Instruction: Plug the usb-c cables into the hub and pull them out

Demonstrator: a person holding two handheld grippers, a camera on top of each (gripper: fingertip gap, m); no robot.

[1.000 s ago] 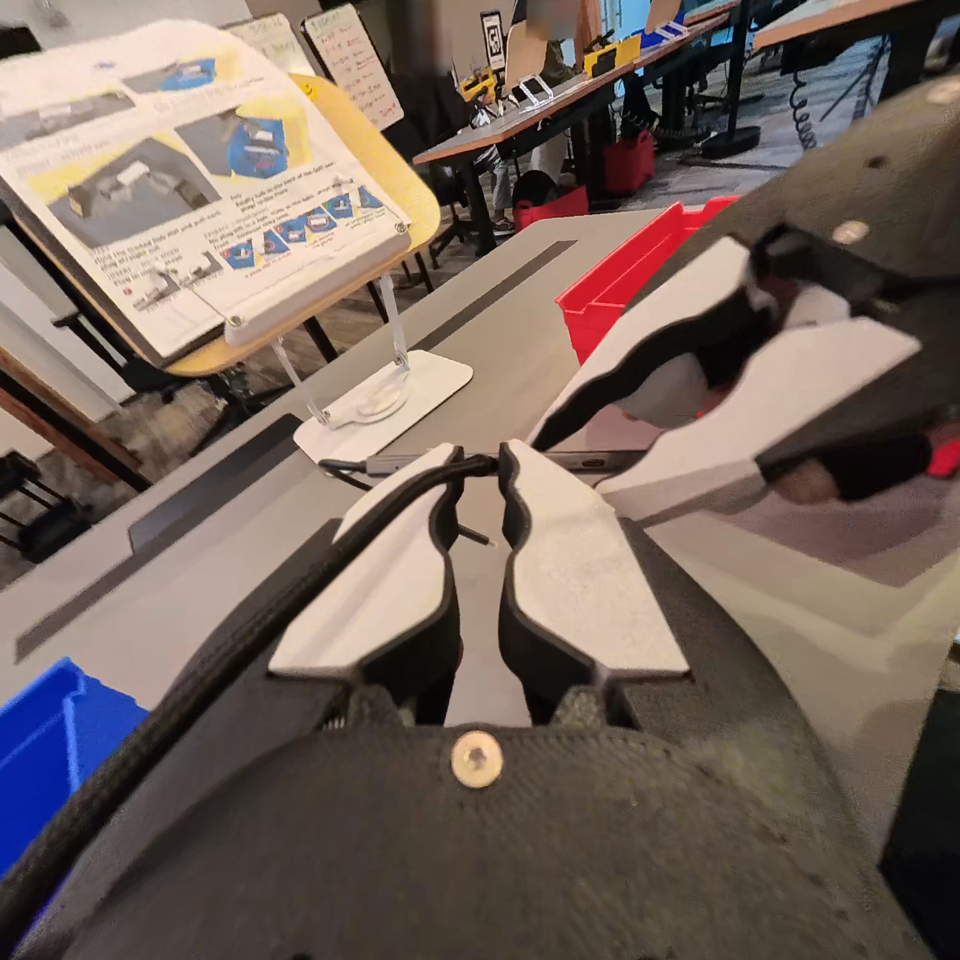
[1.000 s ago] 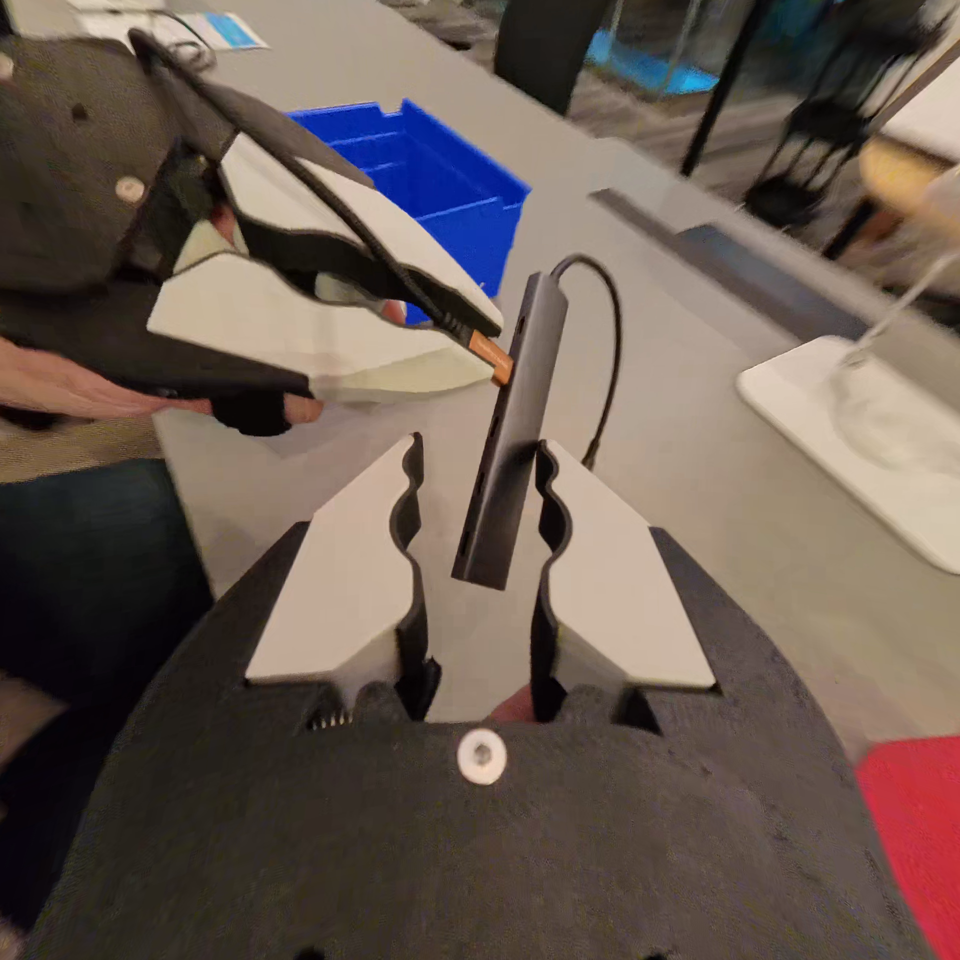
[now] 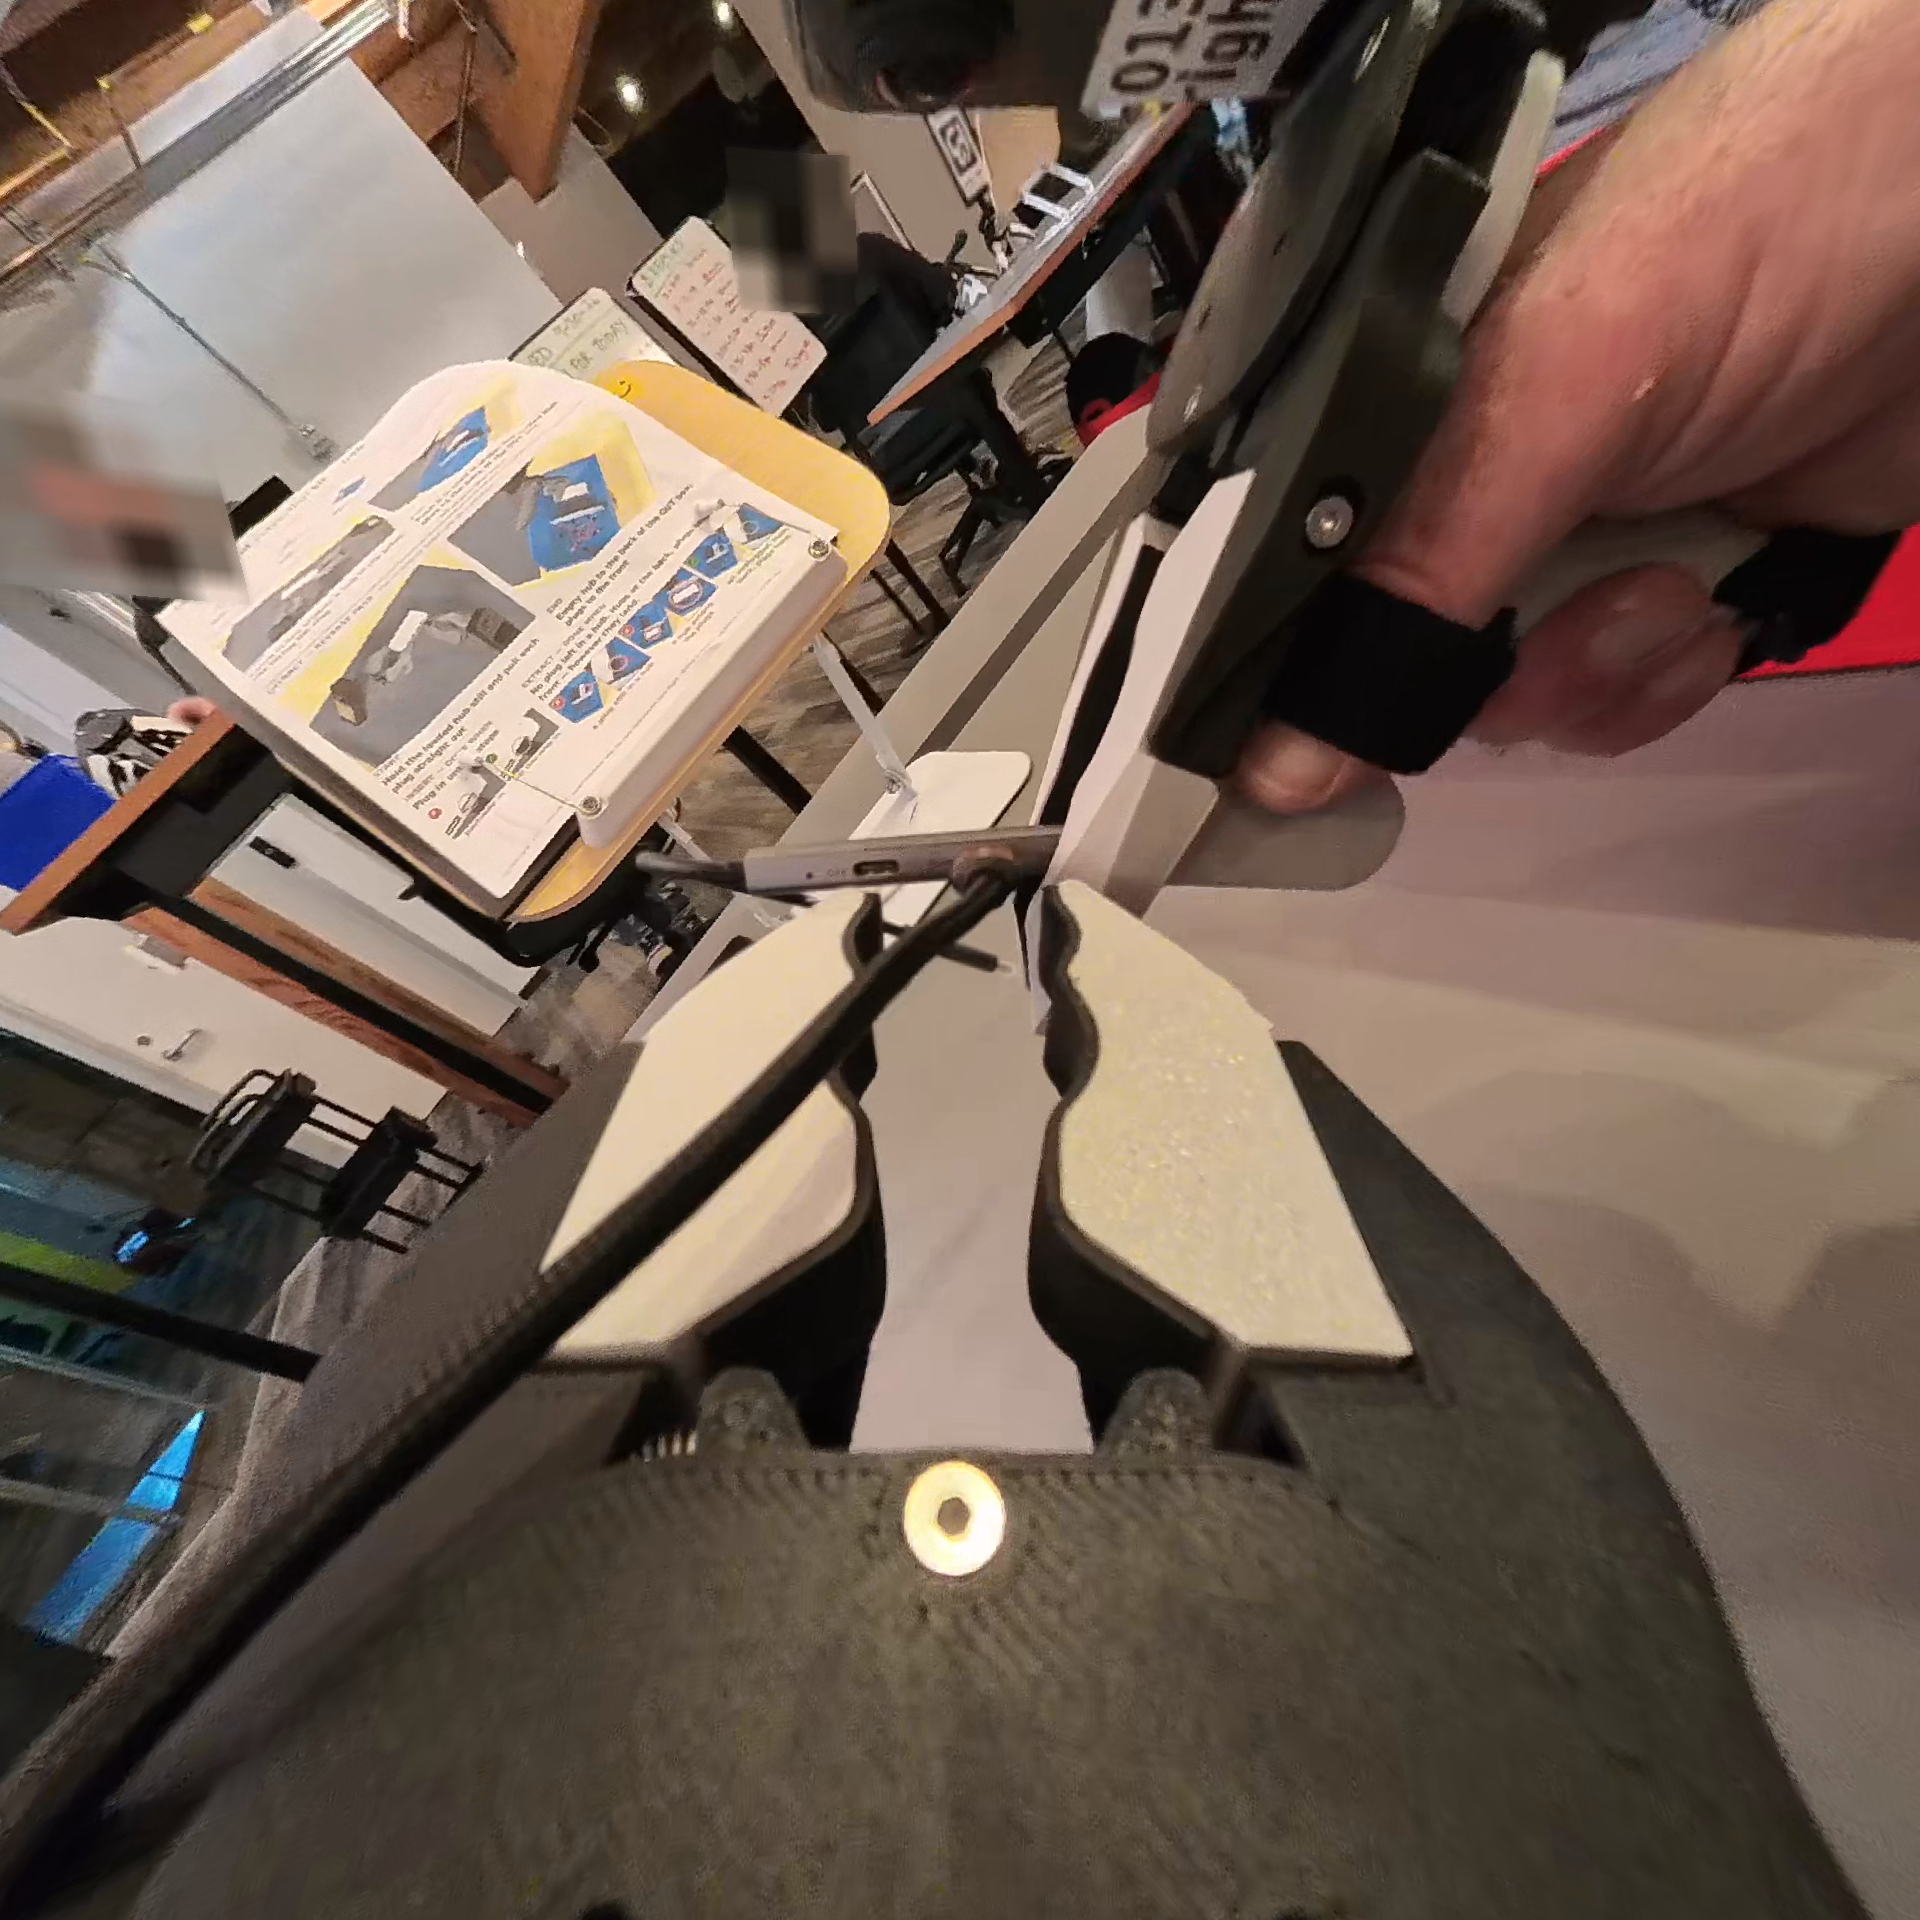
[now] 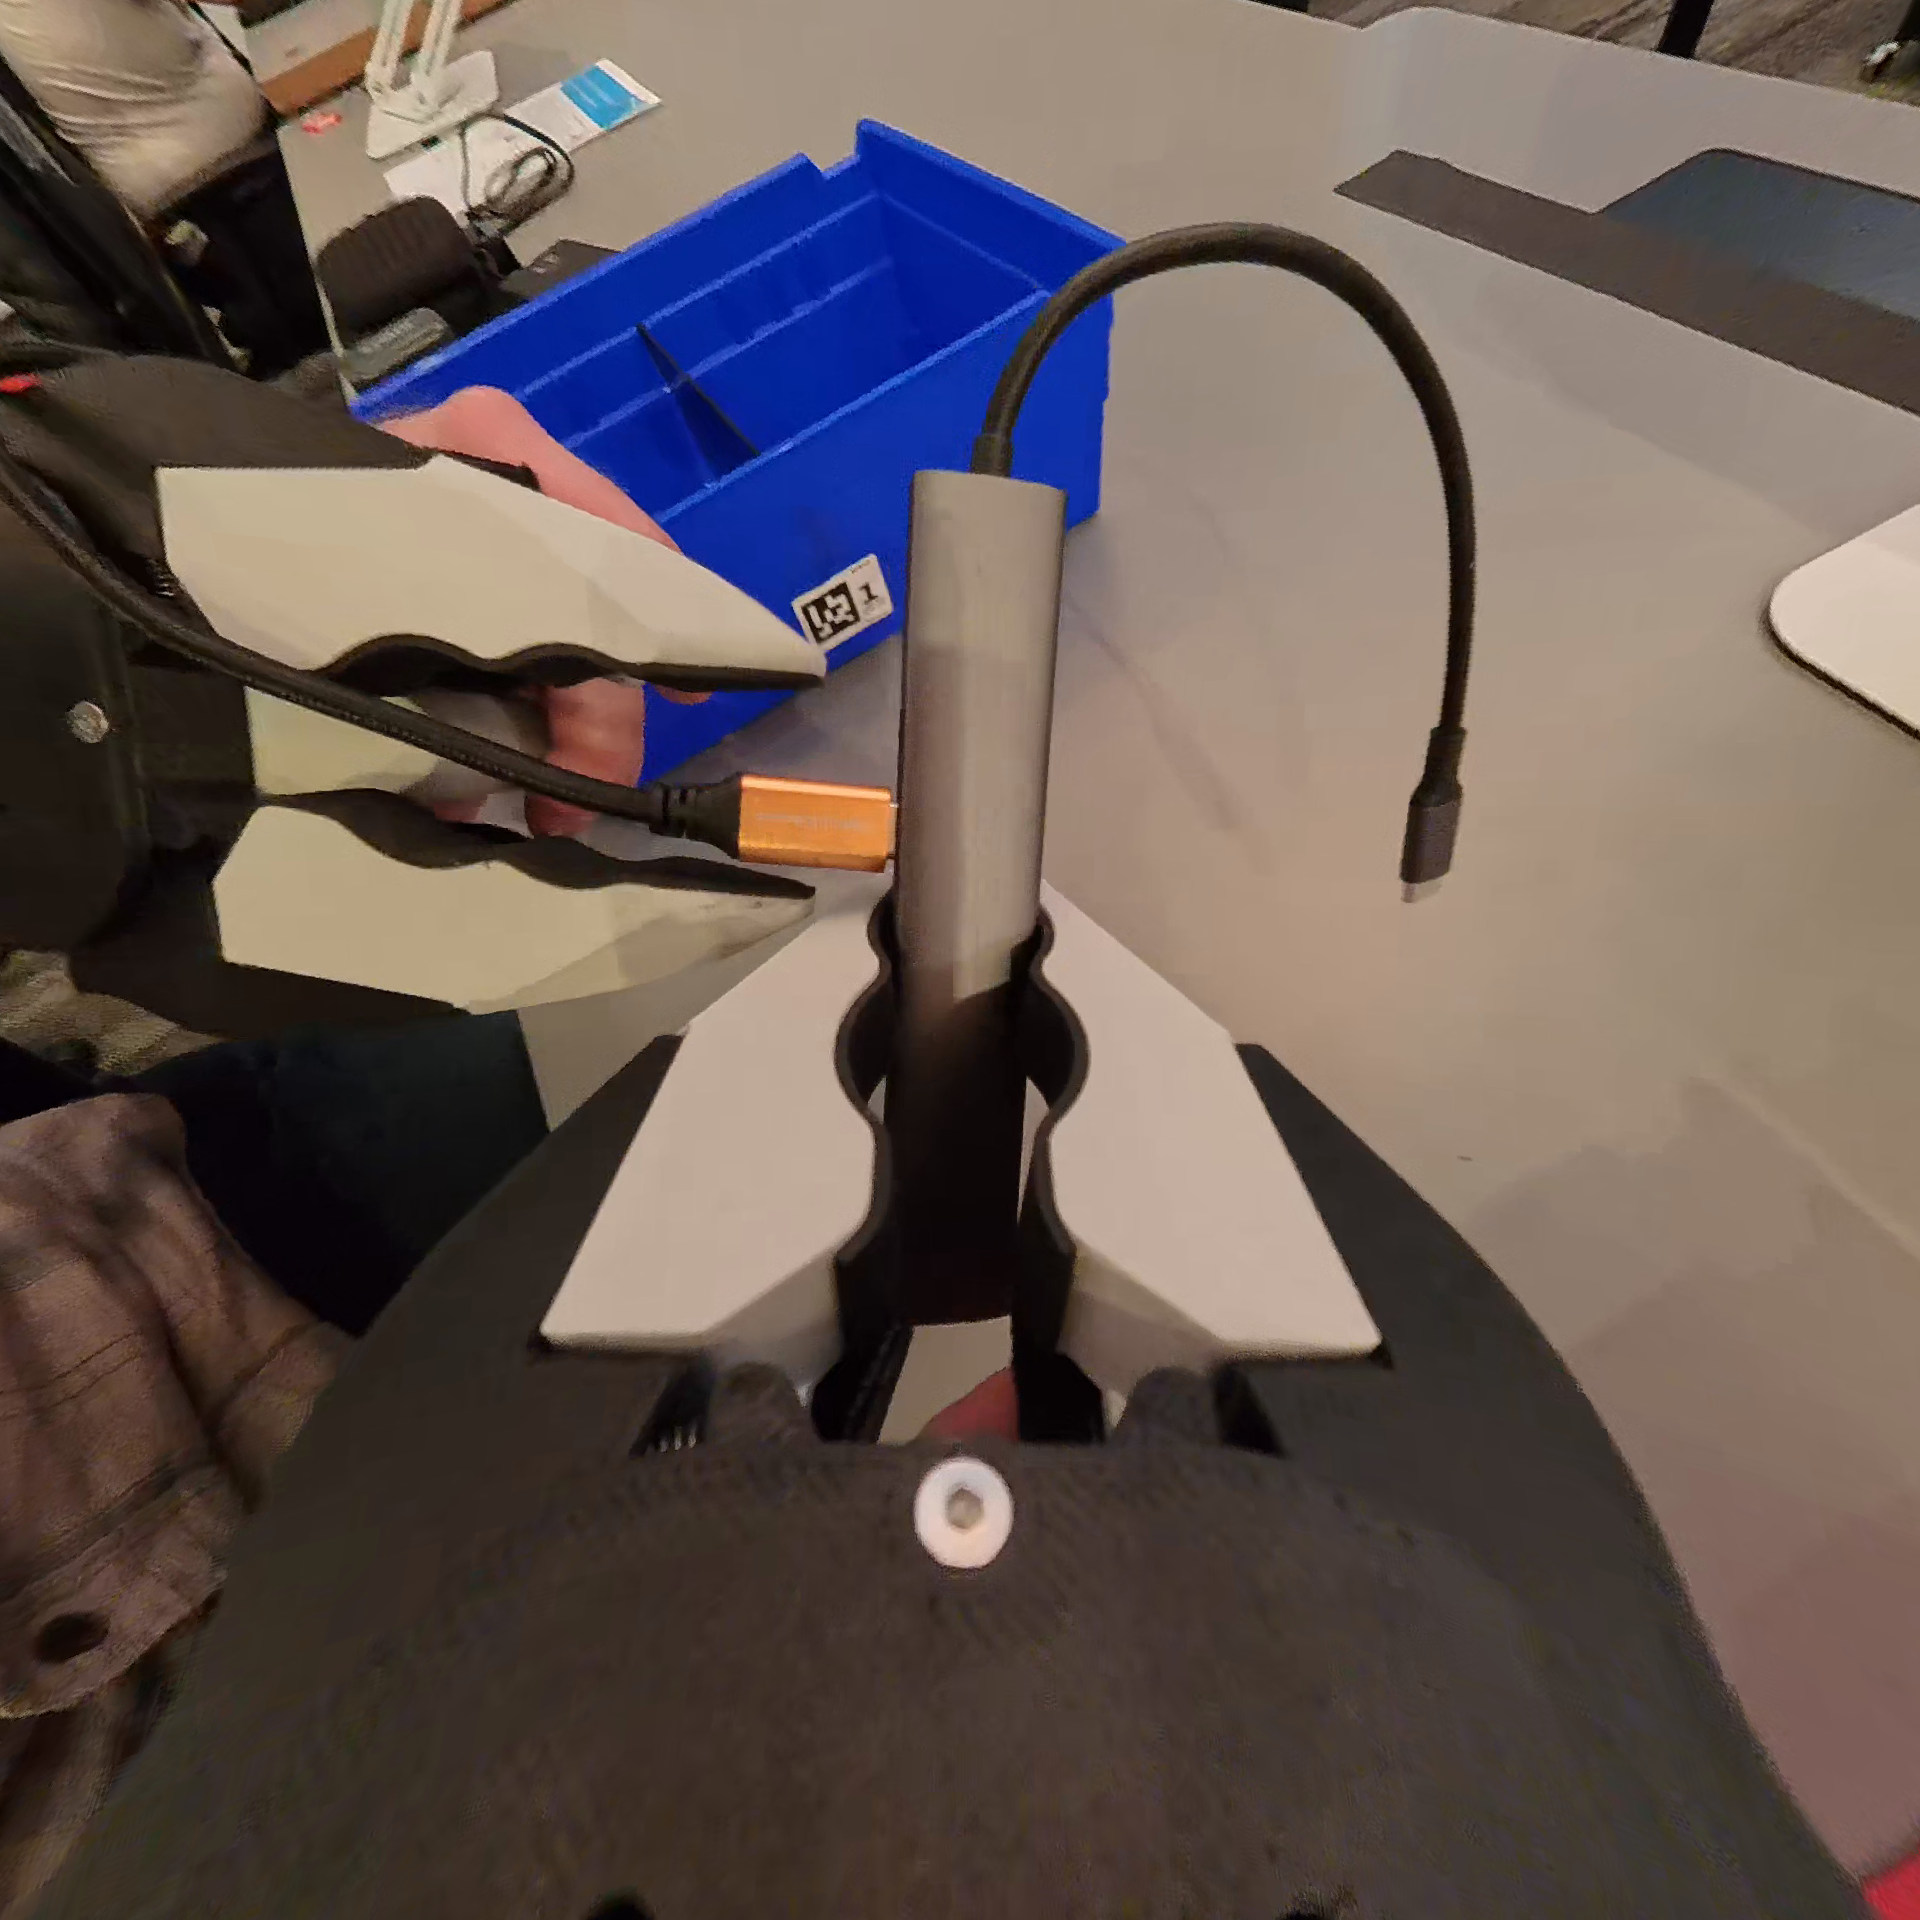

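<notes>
My right gripper (image 4: 961, 935) is shut on the grey hub (image 4: 977, 665) and holds it above the table, pointing straight out between its fingers. An orange usb-c plug (image 4: 816, 821) on a black braided cable (image 4: 416, 717) sits in the hub's left side. My left gripper (image 4: 816, 779) is open, its jaws apart above and below the cable just behind the plug. In the left wrist view, the cable (image 3: 727, 1122) runs over the left finger of my left gripper (image 3: 958, 904) to the hub (image 3: 894, 862). The hub's own lead (image 4: 1351, 281) arcs to the right and its plug (image 4: 1432, 821) hangs free.
A blue divided bin (image 4: 831, 343) stands on the grey table (image 4: 1455, 1039) behind the hub. A white stand base (image 4: 1860, 623) lies at the right. The stand carries an instruction sheet (image 3: 520, 603). A hand (image 3: 1714, 364) holds the right gripper. The tips of one gripper are about 4 cm away from the tips of the other.
The right gripper has closed on the hub, which now sits deeper between its fingers. The left gripper held the cable shut before and has opened. The orange plug is now seated in the hub.
</notes>
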